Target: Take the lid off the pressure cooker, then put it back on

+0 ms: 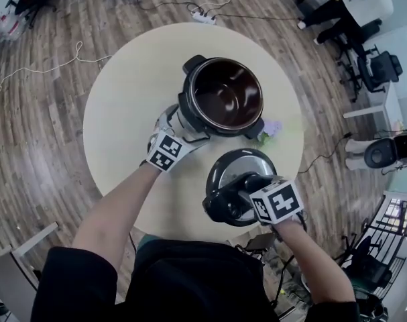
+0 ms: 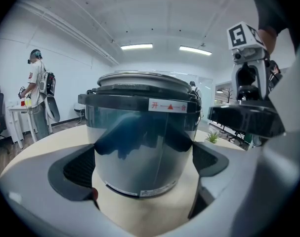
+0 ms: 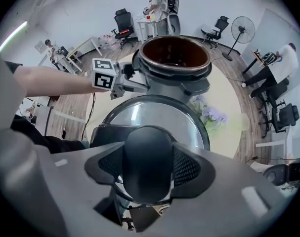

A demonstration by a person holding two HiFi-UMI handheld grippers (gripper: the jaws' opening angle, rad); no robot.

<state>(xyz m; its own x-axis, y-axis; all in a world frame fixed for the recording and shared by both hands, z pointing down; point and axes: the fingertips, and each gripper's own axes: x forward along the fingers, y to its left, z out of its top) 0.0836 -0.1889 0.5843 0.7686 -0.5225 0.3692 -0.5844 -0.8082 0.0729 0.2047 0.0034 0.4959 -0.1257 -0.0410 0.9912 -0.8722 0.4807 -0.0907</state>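
lid: off the pot, lower right of the head view, above the worktop edge.
right gripper: pointing down, clenched across the lid's black handle.
left gripper: grasping the pressure cooker body, at its lower left side.
key relation: the open cooker is up and left of the lid, close; refitting probably goes that way.

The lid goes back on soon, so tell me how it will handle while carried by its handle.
The lid looks like rigid metal with a dark rim, so it probably won't flex and likely feels hefty. The right gripper clamps only its central handle, so the lid may swing or tilt. Its polished top looks slippery to grip elsewhere.
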